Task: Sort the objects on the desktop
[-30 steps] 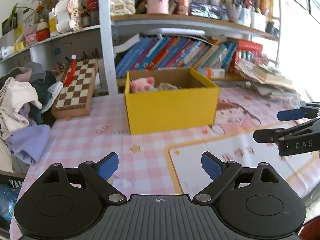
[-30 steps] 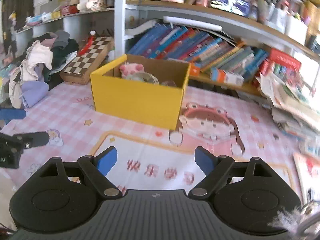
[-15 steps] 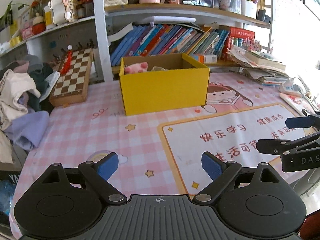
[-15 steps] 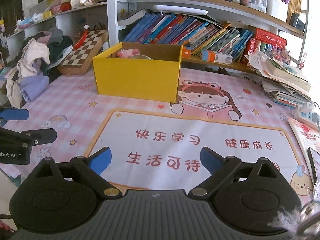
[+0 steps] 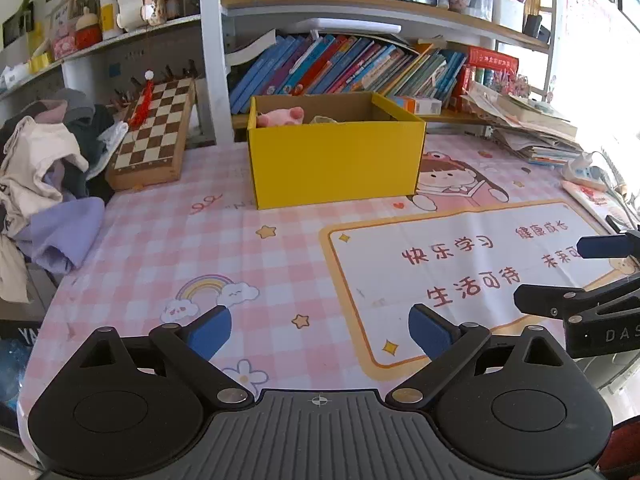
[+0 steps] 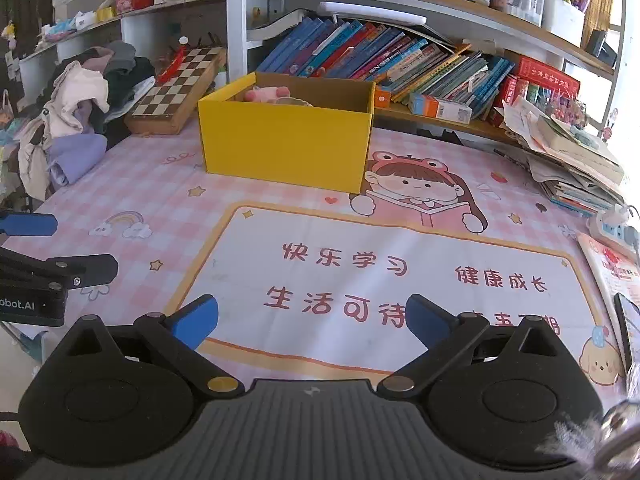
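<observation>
Yellow box [image 5: 336, 160] is sitting open-topped on the pink checked table mat [image 5: 168, 248], toward 12 o'clock from both grippers and well apart from them. A pink plush toy [image 5: 280, 117] is lying inside at the box's 10 o'clock corner, with a pale item [image 5: 323, 119] just beside it; can't tell what that is. A cartoon girl print [image 6: 416, 188] is showing on the mat at the box's 4 o'clock. A chessboard [image 5: 154, 128] is leaning at the box's 9 o'clock, near it, not touching. A clothes pile [image 5: 44, 176] is sitting further out at 9 o'clock, on the table's edge. Books [image 5: 344, 66] are leaning on the shelf behind the box at 12 o'clock, and a paper stack [image 6: 572, 160] is lying at 3 o'clock.

Left gripper [image 5: 319, 330] is hovering over the mat, jaws spread wide, nothing between them. Right gripper [image 6: 312, 318] is hovering over the white panel with red characters [image 6: 380, 280], its jaws having just been opening, now wide and released, gripping nothing. Each gripper is showing at the other view's side edge.
</observation>
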A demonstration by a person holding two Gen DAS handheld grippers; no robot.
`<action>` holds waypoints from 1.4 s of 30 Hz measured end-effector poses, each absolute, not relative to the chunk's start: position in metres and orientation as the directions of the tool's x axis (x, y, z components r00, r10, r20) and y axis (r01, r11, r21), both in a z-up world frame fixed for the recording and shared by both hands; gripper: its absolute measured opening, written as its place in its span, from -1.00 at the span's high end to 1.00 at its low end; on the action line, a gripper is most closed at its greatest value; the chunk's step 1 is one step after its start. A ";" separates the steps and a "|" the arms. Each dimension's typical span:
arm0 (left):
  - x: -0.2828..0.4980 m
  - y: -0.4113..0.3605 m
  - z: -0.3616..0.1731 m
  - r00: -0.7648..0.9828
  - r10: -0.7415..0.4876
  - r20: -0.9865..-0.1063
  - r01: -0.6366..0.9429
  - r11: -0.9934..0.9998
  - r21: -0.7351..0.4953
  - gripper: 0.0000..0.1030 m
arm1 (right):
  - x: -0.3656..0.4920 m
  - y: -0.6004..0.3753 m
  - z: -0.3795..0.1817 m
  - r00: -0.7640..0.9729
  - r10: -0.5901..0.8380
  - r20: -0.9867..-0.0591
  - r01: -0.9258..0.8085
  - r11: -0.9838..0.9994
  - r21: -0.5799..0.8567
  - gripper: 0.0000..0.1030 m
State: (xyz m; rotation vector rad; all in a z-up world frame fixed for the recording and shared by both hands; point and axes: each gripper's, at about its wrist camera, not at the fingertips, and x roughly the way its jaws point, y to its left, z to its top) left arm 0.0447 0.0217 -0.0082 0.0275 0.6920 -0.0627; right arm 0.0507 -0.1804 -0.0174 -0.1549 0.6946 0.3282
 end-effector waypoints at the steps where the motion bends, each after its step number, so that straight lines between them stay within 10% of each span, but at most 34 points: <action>1: 0.045 0.022 -0.008 0.767 -0.051 -0.640 0.067 0.998 0.001 -0.89 | 0.050 -0.180 -0.017 0.719 0.245 -0.650 -0.348 0.937 -0.032 -0.97; 42: 0.041 0.023 -0.010 0.760 -0.038 -0.649 0.068 0.997 0.020 -0.98 | 0.051 -0.176 -0.020 0.695 0.244 -0.676 -0.366 0.930 -0.041 -1.00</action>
